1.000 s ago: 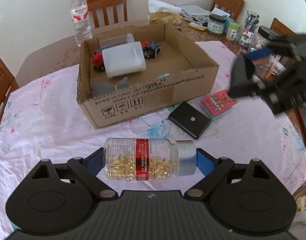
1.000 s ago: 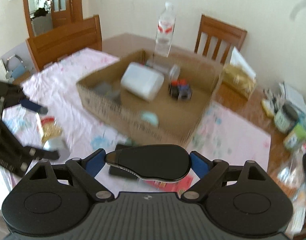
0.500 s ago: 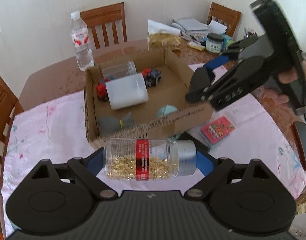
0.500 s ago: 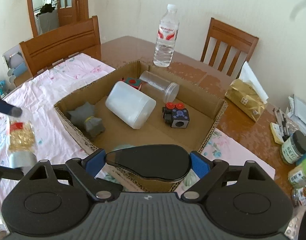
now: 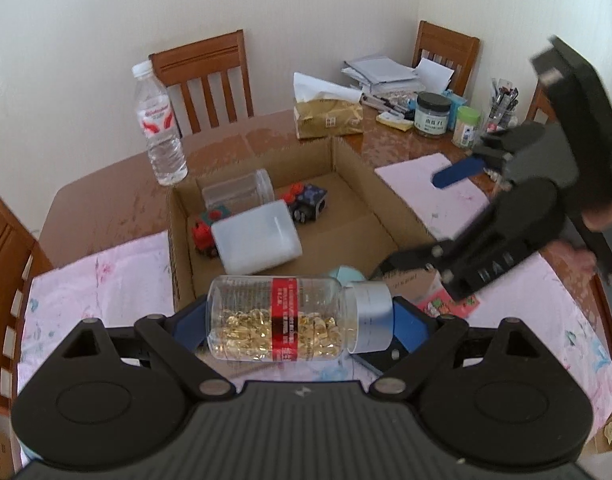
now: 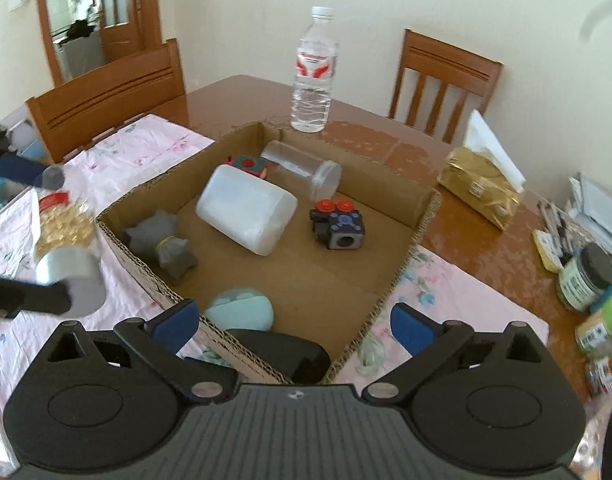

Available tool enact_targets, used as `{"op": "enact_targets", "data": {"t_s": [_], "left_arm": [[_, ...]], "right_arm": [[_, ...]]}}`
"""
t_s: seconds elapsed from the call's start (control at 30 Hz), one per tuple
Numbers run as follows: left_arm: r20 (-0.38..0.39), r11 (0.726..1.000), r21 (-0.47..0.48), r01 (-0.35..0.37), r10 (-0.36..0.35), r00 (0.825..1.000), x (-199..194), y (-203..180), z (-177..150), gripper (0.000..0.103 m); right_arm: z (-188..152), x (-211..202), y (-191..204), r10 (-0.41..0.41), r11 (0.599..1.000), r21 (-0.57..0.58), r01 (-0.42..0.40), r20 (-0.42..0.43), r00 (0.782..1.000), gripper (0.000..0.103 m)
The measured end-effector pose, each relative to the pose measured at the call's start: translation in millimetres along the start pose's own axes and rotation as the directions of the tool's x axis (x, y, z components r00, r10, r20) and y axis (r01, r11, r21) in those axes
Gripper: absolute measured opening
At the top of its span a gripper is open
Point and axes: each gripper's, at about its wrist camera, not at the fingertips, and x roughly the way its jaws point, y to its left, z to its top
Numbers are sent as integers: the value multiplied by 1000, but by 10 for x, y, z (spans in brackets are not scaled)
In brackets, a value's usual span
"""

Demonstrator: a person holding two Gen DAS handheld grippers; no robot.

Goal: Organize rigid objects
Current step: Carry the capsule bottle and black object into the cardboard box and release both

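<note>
My left gripper (image 5: 298, 320) is shut on a clear pill bottle (image 5: 290, 318) with gold capsules, a red label and a grey cap, held sideways above the near wall of the cardboard box (image 5: 182, 248). My right gripper (image 6: 292, 320) is open above the box's near corner (image 6: 409, 256). A black oval case (image 6: 282, 350) lies just inside that corner, below its fingers. The box holds a white tub (image 6: 246, 208), a clear jar (image 6: 302, 168), a black toy block (image 6: 339, 230), grey toys (image 6: 162, 246) and a pale blue case (image 6: 240, 312).
A water bottle (image 5: 160, 124) stands behind the box. A tissue pack (image 5: 327, 118), jars (image 5: 431, 114) and papers crowd the table's back right. Wooden chairs (image 5: 204, 80) ring the table. A red card pack (image 5: 445, 304) and a black wallet (image 5: 385, 358) lie on the pink cloth.
My right gripper opened and let go of the black case, which dropped into the box's near corner. My left gripper carried the pill bottle forward to the box's near wall.
</note>
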Motion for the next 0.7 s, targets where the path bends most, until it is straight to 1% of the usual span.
{"op": "enact_targets", "data": {"t_s": [0.1, 0.2, 0.33, 0.4, 0.47, 0.57, 0.7], "left_arm": [[11, 1000, 14, 12, -12, 1000, 107, -15, 138, 93], [21, 999, 29, 29, -29, 999, 254, -50, 301, 93], [19, 995, 81, 56, -58, 998, 502, -178, 498, 93], [16, 992, 109, 64, -67, 998, 631, -252, 585, 93], [13, 990, 121, 66, -68, 998, 727, -307, 652, 93], [9, 989, 131, 75, -76, 997, 852, -355, 743, 93], [9, 992, 115, 53, -54, 998, 1002, -344, 859, 93]], "right_arm": [[-86, -72, -12, -36, 999, 40, 37, -8, 999, 103], [-205, -152, -22, -45, 995, 85, 46, -14, 999, 103], [-322, -249, -16, -61, 990, 128, 63, -23, 998, 103], [-367, -271, -13, -74, 985, 152, 79, -40, 996, 103], [-408, -278, -3, -83, 983, 161, 93, -66, 994, 103], [-454, -301, 4, -103, 980, 165, 115, -80, 991, 103], [-497, -314, -58, -107, 970, 209, 124, -91, 990, 103]]}}
